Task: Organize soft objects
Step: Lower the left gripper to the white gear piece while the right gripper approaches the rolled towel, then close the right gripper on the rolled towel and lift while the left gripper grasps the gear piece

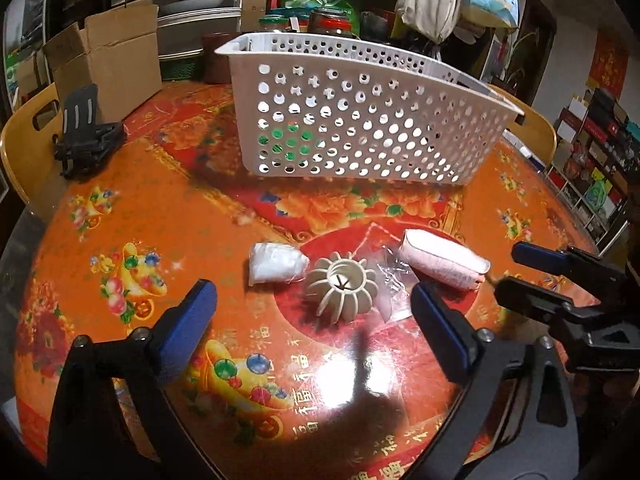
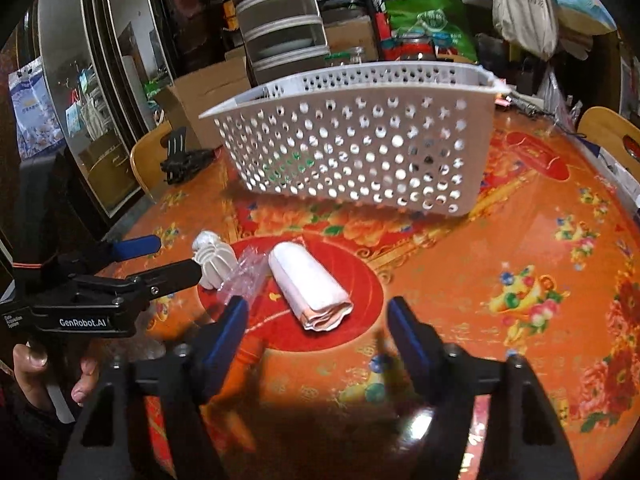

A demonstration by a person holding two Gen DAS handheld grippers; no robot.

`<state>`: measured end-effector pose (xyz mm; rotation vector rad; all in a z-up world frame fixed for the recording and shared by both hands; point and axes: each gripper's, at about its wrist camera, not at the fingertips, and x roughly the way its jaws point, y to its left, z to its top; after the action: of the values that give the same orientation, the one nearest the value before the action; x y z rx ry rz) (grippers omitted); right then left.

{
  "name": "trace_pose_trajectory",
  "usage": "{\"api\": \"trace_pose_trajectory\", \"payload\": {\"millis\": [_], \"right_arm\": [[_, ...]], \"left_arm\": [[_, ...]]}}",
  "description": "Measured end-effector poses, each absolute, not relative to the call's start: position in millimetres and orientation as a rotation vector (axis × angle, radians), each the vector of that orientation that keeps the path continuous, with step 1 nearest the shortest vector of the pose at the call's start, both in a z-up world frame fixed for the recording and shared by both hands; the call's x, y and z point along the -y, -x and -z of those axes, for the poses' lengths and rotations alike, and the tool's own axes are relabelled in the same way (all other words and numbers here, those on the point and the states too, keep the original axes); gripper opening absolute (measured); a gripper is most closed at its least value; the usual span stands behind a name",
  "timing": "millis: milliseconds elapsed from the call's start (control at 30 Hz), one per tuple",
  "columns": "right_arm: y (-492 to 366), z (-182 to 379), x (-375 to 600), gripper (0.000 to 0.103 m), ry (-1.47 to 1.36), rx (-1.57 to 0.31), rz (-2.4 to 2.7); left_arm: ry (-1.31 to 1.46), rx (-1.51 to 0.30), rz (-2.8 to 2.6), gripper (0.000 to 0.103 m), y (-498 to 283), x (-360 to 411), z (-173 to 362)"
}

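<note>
A white perforated basket (image 1: 360,120) (image 2: 352,140) stands at the back of the orange table. In front of it lie a white wrapped bundle (image 1: 276,263), a cream ribbed ball (image 1: 342,286) (image 2: 214,260), a clear plastic bag (image 1: 394,280) (image 2: 246,276) and a rolled pink-and-white cloth (image 1: 444,260) (image 2: 310,286). My left gripper (image 1: 312,286) (image 2: 168,258) hovers open just short of the ribbed ball, nothing touching its pads. My right gripper (image 2: 318,304) (image 1: 522,274) is open too, its fingers framing the near end of the rolled cloth without pressing on it.
A black folding stand (image 1: 88,136) (image 2: 182,158) sits at the table's left rim, by a cardboard box (image 1: 112,52). Jars (image 1: 330,20) and bags crowd behind the basket. Wooden chairs (image 1: 24,140) (image 2: 612,128) ring the table. A hand (image 2: 36,372) holds the left gripper's grip.
</note>
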<state>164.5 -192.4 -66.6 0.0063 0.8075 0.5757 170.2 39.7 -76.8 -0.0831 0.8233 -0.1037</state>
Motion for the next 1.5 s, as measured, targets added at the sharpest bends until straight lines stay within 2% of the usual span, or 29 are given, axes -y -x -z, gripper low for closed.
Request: {"api": "trace_pose_trajectory", "payload": {"millis": [167, 233, 533, 800, 1267, 1300, 1333, 1367, 1500], "right_arm": [[-171, 78, 186, 0.059, -0.005, -0.832, -0.587], [-174, 82, 185, 0.054, -0.008, -0.844, -0.596], [-175, 85, 182, 0.049, -0.016, -0.854, -0.616], [-177, 88, 180, 0.048, -0.018, -0.875, -0.624], [-188, 88, 168, 0.048, 0.012, -0.881, -0.608], [-188, 88, 167, 0.046, 0.016, -0.881, -0.609], [-187, 88, 167, 0.038, 0.023, -0.879, -0.603], [-187, 88, 166, 0.034, 0.027, -0.879, -0.600], [-183, 88, 166, 0.032, 0.026, -0.871, -0.617]], "left_arm": [[0.050, -0.841, 0.105, 0.079, -176, -33, 85], [0.044, -0.848, 0.106, 0.076, -177, -32, 89], [0.018, -0.829, 0.115, 0.068, -177, -27, 90], [-0.011, -0.837, 0.157, 0.042, -176, -19, 92], [-0.011, -0.836, 0.162, 0.041, -174, -18, 92], [-0.011, -0.836, 0.161, 0.041, -174, -18, 92], [-0.011, -0.836, 0.161, 0.041, -174, -18, 92], [-0.011, -0.836, 0.162, 0.041, -174, -18, 92], [0.003, -0.837, 0.159, 0.041, -175, -21, 92]]}}
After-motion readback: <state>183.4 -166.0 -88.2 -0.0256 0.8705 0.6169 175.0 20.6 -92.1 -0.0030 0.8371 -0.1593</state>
